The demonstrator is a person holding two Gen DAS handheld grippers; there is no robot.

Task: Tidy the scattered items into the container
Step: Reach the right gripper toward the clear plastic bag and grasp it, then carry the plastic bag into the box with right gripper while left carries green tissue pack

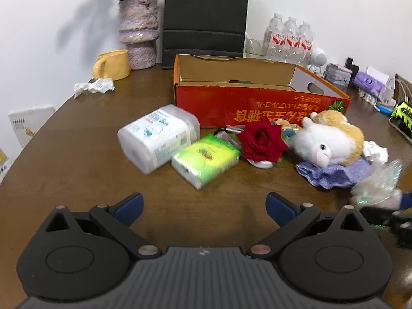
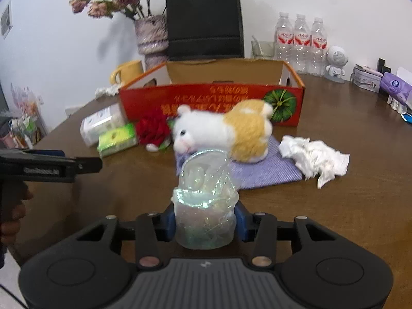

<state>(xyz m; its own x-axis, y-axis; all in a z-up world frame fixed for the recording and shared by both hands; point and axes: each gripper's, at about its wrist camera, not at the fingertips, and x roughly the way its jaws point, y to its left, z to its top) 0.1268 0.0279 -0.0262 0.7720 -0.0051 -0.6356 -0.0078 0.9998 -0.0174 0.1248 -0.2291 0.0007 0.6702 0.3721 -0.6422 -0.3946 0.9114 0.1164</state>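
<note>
We are squeezing a crinkly iridescent plastic wrapper [image 2: 204, 213] between the narrowed jaws of our right gripper [image 2: 204, 222]. Our left gripper [image 1: 204, 209] is hovering with jaws spread wide, holding nothing. Just ahead of them a green tissue pack [image 1: 205, 160] is lying; beyond it, the orange cardboard box [image 1: 260, 103] is standing open.

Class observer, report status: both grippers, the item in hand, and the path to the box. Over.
Left gripper open, empty. Right gripper shut on iridescent wrap. Plush toy sits between it and orange box.
</note>
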